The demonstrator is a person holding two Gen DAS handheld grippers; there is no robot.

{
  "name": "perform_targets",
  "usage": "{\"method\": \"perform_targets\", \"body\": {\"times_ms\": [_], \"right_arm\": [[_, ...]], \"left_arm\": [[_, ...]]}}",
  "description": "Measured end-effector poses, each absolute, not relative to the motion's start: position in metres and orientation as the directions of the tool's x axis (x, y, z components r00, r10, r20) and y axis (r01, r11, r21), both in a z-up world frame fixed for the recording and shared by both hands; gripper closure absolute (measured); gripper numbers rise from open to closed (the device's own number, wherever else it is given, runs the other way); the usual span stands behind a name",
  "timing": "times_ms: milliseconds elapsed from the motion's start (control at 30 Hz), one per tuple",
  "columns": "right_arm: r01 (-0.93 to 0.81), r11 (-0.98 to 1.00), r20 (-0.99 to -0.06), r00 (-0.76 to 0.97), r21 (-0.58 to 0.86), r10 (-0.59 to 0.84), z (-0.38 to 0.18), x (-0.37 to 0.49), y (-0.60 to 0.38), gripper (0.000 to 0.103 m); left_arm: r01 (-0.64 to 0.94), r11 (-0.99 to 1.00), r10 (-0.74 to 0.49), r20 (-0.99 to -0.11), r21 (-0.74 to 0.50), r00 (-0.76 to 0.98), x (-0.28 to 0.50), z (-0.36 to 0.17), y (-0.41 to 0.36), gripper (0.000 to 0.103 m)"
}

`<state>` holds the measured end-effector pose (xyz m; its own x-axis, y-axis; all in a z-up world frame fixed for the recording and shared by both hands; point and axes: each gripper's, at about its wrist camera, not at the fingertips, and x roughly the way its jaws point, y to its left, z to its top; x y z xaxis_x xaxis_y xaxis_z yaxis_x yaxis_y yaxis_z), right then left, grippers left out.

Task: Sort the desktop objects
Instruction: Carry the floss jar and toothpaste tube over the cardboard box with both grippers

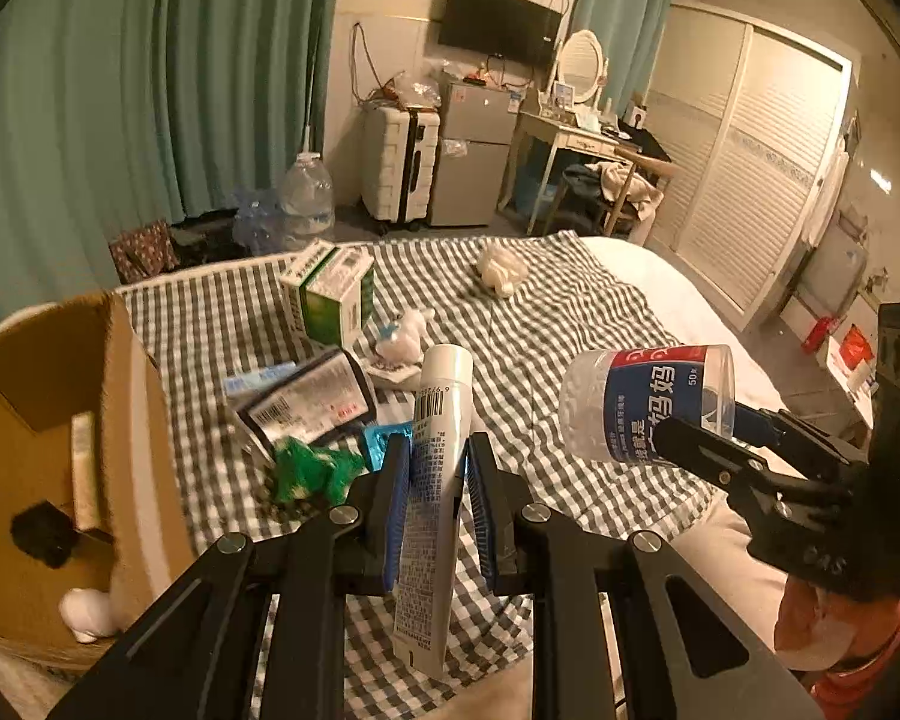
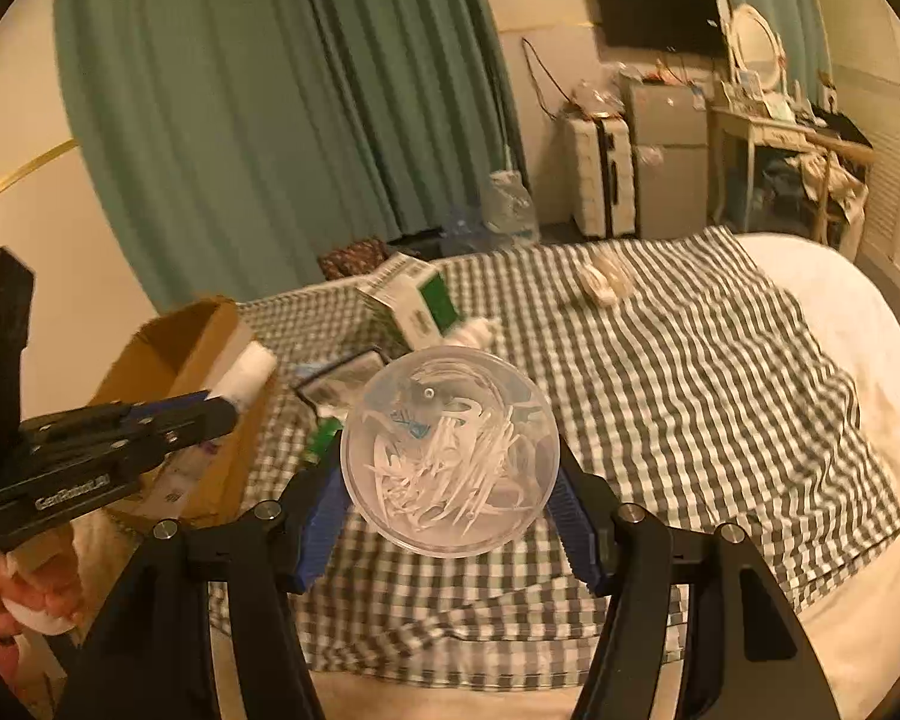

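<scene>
While clamped: tube [image 1: 435,480] btwn left gripper [image 1: 437,480] pads.

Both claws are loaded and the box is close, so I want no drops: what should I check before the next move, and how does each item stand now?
1. Left claw grips the white tube: ok, pads clamp its sides.
2. Right claw grips the clear floss-pick jar: ok, pads sit on both sides.
3. Jar closed: cannot tell, no view shows a lid clearly.
4. Cardboard box open to receive items: ok, flap up, opening faces up.
5. Room left in the box: cannot tell, a black item and a white item already lie inside.
6. The two claws clear of each other: ok, a gap shows between them.
</scene>
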<state>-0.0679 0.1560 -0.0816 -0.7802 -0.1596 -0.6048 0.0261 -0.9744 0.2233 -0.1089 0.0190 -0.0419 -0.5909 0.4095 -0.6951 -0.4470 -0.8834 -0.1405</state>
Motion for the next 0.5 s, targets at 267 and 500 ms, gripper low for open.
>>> {"method": "perform_targets", "body": {"times_ms": [267,500], "right_arm": [[0.106,-0.975,-0.557,-0.806,0.193,-0.198,-0.042,-0.062,0.118,0.042],[0.195,-0.961,-0.519,-0.811,0.195,-0.27,-0.01,-0.072,0.071,0.042]], "left_arm": [[-0.398,-0.911,0.357,-0.683,-0.105,-0.637,-0.124,0.006,-0.024,0.084],[-0.322,-0.939,0.318,-0.674,-0.125,-0.667,-0.135,0.04,-0.092,0.084]]}}
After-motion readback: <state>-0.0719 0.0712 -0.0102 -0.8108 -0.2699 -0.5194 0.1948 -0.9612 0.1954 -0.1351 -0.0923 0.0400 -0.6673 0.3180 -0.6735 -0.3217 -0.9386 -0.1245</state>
